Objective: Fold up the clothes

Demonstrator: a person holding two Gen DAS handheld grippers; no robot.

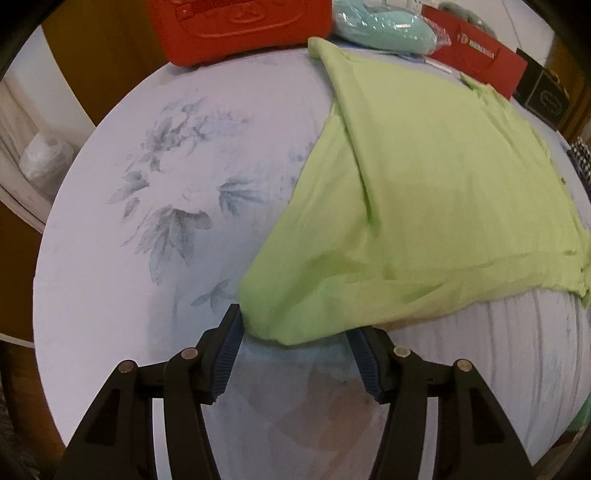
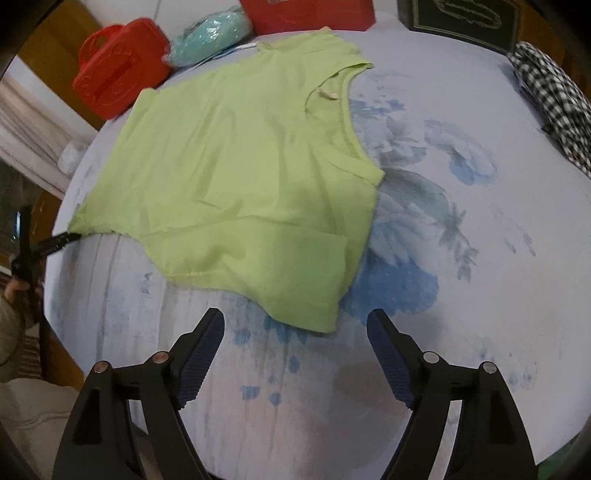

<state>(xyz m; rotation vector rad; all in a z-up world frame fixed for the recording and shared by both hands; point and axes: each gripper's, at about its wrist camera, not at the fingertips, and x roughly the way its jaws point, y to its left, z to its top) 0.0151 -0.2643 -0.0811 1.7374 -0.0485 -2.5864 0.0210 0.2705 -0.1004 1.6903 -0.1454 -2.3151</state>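
Observation:
A light green T-shirt [image 2: 236, 173] lies spread on a round table with a pale blue floral cloth [image 2: 461, 258]. Its neckline points to the right and a sleeve lies nearest my right gripper. My right gripper [image 2: 295, 332] is open and empty, just short of that sleeve's hem. In the left wrist view the shirt [image 1: 424, 206] fills the right half, and its bottom corner droops between the fingers of my left gripper [image 1: 295, 328], which stands open around it. The left gripper's tip [image 2: 62, 238] shows at the shirt's left corner.
A red plastic case [image 2: 118, 81], a teal bagged item [image 2: 207, 37], a red box [image 2: 306, 14] and a dark box [image 2: 461, 18] stand along the table's far edge. A black-and-white checked cloth [image 2: 554, 107] lies at the right edge.

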